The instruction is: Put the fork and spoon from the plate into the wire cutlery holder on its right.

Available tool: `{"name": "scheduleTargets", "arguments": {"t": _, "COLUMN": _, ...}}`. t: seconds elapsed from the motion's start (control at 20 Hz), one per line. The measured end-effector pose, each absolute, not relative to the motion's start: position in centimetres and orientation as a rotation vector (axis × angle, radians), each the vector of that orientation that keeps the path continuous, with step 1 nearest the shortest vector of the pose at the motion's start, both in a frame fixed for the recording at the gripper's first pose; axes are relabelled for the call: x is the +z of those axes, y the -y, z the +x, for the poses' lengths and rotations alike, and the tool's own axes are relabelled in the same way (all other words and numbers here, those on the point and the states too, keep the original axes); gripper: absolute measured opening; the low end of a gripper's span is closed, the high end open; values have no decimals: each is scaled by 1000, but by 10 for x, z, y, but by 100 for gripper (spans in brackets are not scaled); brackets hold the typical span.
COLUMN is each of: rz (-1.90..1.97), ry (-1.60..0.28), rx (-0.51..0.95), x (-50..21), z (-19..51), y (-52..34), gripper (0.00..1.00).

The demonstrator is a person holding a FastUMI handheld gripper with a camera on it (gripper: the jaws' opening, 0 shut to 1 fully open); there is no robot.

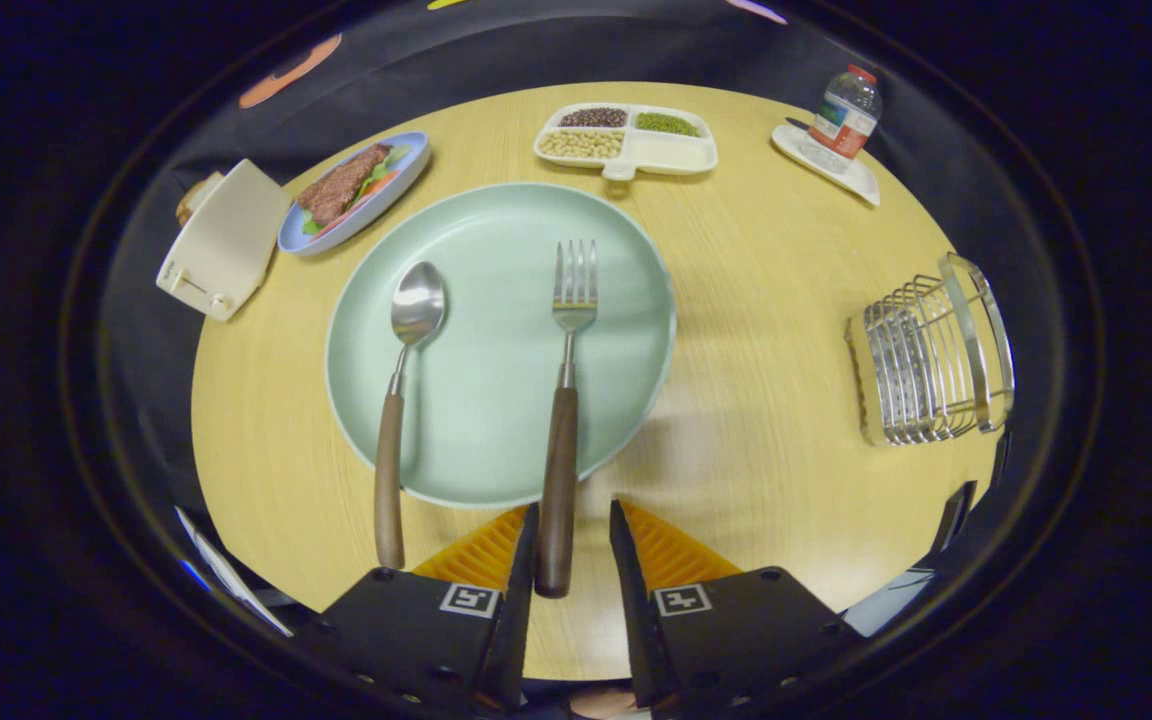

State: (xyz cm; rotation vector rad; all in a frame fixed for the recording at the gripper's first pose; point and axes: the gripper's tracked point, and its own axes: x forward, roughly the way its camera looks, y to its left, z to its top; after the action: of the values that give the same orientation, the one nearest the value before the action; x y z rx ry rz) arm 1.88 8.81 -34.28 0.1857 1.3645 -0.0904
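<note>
A pale green plate lies on the round wooden table. On it lie a spoon and a fork, each with a brown wooden handle that sticks out over the plate's near rim. My gripper is open, and the end of the fork's handle lies between its fingers. The handle sits close against the left finger, with a gap to the right finger. The spoon lies to the left of the fingers. The wire cutlery holder stands on the table to the right of the plate, near the table's edge.
Beyond the plate are a blue dish with meat and vegetables, a cream toaster, a white divided tray of beans, and a bottle on a small white tray. Bare table lies between plate and holder.
</note>
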Motion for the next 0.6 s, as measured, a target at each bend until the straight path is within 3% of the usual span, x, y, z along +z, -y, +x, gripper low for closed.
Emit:
{"name": "scheduleTargets", "arguments": {"t": 0.15, "rz": 163, "ry": -1370, "rx": -88, "x": -343, "z": 21, "y": -88, "gripper": 42}}
{"name": "scheduleTargets", "arguments": {"t": 0.25, "rz": 161, "ry": -1351, "rx": -86, "x": -339, "z": 24, "y": -86, "gripper": 14}}
{"name": "scheduleTargets", "arguments": {"t": 0.3, "rz": 142, "ry": -1335, "rx": -66, "x": -340, "z": 27, "y": -86, "gripper": 11}}
{"name": "scheduleTargets", "arguments": {"t": 0.6, "rz": 87, "ry": -1234, "rx": -47, "x": -316, "z": 26, "y": -71, "gripper": 1}}
